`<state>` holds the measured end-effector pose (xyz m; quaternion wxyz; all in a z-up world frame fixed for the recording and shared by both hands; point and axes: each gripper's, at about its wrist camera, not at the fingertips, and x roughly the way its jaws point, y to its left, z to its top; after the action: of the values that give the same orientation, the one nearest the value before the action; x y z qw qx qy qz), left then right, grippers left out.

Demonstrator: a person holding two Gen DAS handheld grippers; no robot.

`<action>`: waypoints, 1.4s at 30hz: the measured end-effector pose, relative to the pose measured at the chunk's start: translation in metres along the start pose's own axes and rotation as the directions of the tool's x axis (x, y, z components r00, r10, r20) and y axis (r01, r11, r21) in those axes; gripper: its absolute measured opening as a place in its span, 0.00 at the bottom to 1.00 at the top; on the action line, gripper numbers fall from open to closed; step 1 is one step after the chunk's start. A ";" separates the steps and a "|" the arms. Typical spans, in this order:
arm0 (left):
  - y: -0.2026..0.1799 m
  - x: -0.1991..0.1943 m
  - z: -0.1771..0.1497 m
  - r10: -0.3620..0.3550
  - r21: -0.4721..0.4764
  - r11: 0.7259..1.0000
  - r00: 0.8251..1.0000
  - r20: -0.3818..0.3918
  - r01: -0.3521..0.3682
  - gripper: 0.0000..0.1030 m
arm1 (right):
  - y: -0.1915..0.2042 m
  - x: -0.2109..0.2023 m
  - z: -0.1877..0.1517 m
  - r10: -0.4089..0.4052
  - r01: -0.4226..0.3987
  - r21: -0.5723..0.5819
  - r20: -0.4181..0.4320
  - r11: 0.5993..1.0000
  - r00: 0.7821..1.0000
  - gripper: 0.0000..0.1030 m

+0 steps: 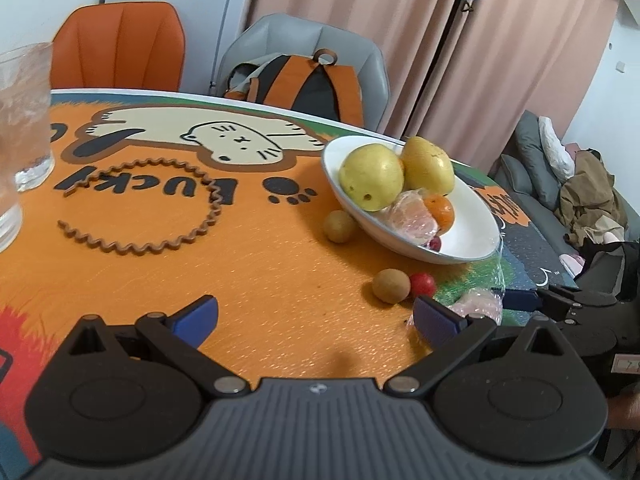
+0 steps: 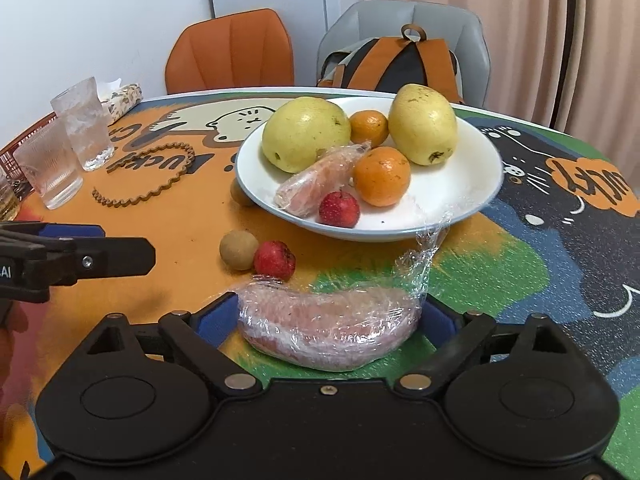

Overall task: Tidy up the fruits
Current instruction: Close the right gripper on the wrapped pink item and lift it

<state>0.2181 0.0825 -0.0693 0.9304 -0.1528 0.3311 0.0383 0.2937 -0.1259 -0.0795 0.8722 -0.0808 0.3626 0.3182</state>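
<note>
Right gripper [image 2: 328, 320]: your jaws straddle the cling-wrapped pink fruit wedge [image 2: 328, 332], grip uncertain
Left gripper [image 1: 316, 316]: yours gapes wide, empty
White round plate [image 2: 460, 196]: two yellow-green guavas [image 2: 306, 132]

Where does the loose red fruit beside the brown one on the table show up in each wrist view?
Left wrist: red fruit, lower right, just below the plate.
Right wrist, centre-left, below the plate's near rim.
Shared landmark: brown fruit immediately to its left.

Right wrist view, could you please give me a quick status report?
Right gripper astride the wrapped fruit piece, grip unclear. Left gripper open, empty. Small red fruit and brown fruit between it and the plate.
</note>
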 end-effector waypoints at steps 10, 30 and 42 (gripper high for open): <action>-0.023 0.004 -0.001 -0.036 0.038 0.999 0.999 0.035 0.034 0.98 | -0.020 -0.015 -0.006 -0.033 0.032 0.035 0.017 0.999 0.999 0.88; -0.072 0.022 -0.001 -0.135 0.136 0.982 0.991 0.018 0.131 0.45 | -0.057 -0.038 -0.019 -0.080 0.075 0.105 0.043 0.992 0.996 0.86; -0.088 0.037 0.001 -0.078 0.192 0.979 0.997 0.019 0.073 0.34 | -0.070 -0.045 -0.021 -0.067 0.061 0.126 0.043 0.990 0.997 0.76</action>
<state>0.2631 -0.0016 -0.0692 0.9458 -0.0748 0.3150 -0.0267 0.3005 -0.2105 -0.0704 0.8935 -0.0302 0.3585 0.2686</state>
